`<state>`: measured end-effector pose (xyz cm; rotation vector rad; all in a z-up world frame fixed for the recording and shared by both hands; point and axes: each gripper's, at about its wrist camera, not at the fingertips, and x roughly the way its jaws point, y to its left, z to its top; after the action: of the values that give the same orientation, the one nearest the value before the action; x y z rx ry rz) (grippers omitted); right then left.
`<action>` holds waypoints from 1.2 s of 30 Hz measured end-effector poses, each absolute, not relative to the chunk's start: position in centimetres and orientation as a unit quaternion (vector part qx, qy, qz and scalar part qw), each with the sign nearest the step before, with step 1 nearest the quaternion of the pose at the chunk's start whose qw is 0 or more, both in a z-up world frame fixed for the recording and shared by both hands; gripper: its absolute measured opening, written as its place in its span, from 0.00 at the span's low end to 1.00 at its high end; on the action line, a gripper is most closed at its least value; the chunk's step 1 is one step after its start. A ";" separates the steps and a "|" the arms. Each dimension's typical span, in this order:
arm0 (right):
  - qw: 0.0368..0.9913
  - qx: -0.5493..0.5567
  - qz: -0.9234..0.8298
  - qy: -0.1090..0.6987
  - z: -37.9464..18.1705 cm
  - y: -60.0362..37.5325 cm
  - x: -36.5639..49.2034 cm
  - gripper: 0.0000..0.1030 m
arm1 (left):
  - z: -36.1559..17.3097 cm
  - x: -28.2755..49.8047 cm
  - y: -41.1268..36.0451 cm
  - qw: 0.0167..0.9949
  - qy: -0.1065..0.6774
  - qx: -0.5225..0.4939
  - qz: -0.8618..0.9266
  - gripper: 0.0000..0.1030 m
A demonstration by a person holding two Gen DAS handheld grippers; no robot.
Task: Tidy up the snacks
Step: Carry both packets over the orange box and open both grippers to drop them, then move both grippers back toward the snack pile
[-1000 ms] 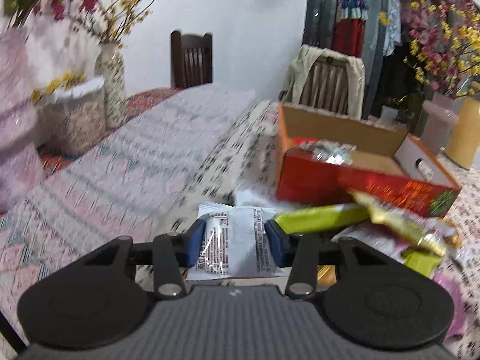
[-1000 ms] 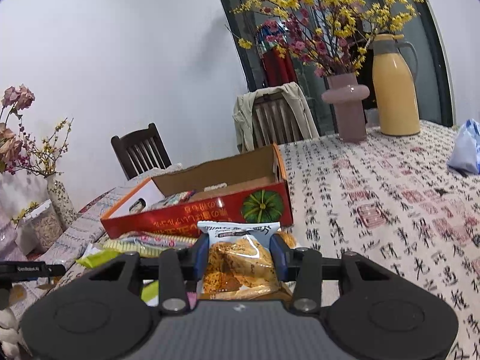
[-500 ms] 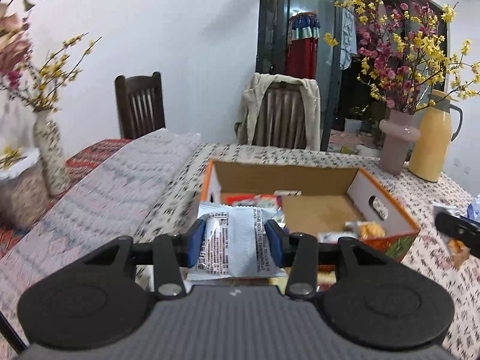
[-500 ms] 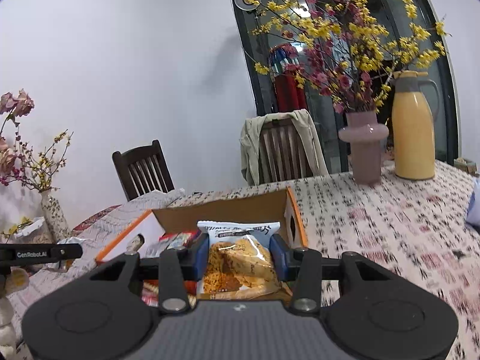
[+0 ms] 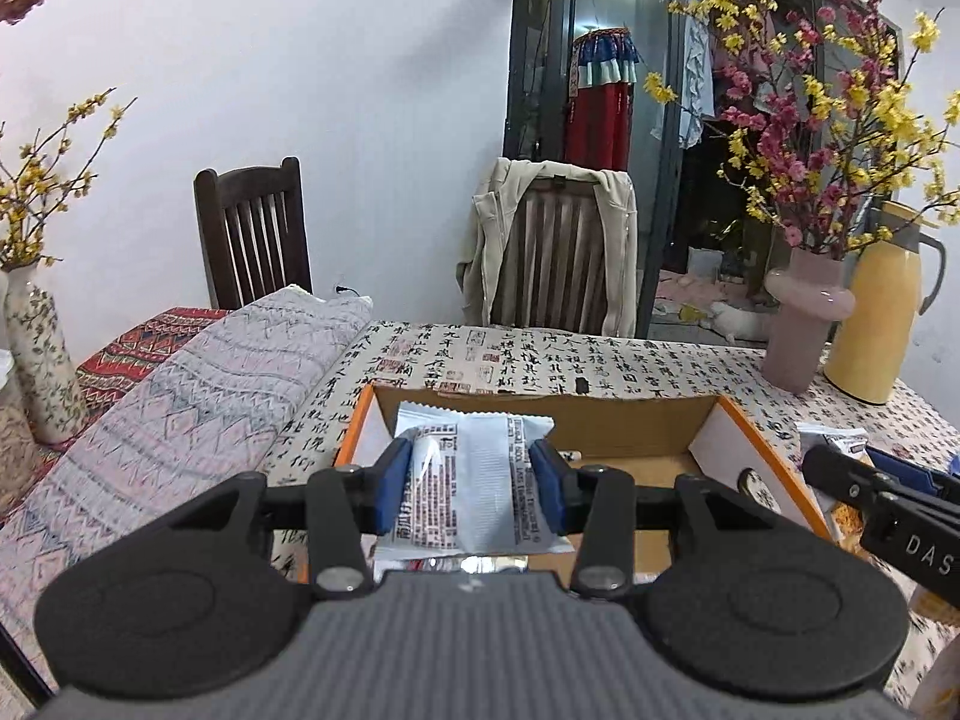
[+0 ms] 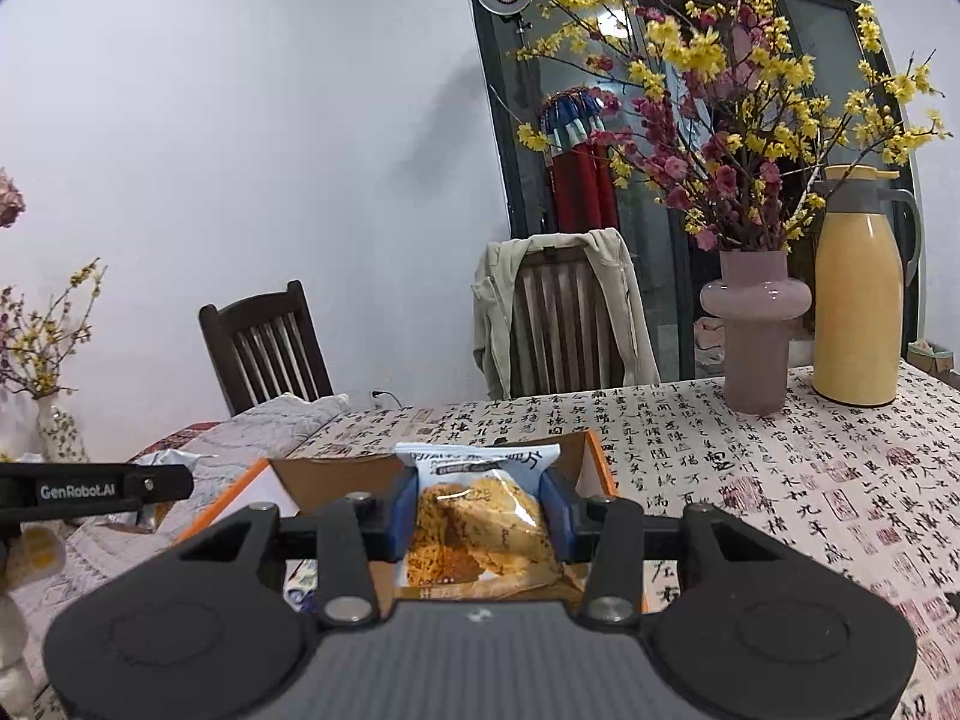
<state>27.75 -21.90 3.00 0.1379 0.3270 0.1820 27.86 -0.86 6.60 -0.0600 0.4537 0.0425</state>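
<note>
My left gripper (image 5: 471, 492) is shut on a white snack packet (image 5: 474, 480) with small print and holds it above the open orange cardboard box (image 5: 630, 420). My right gripper (image 6: 477, 519) is shut on a clear packet of orange crackers (image 6: 477, 534) and holds it above the same box (image 6: 591, 465), at its right end. The right gripper also shows at the right edge of the left wrist view (image 5: 888, 516). The left gripper shows at the left edge of the right wrist view (image 6: 90, 489).
A pink vase with flowering branches (image 6: 756, 330) and a yellow thermos jug (image 6: 858, 294) stand at the far right of the table. A patterned vase (image 5: 42, 360) stands at the far left on a folded cloth (image 5: 198, 396). Two chairs stand behind the table.
Both grippers have risen from the snack pile in front of the box and moved over the open box, each still holding its packet.
</note>
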 end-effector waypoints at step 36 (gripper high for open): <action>0.985 0.047 0.083 0.143 3.0 -21.5 26.6 1.00 | 7.7 25.0 0.6 0.980 0.183 -0.067 0.028 1.00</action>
<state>26.63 -21.50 3.04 0.0948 0.2878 0.1669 24.98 0.56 7.71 -0.1353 0.3686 0.0560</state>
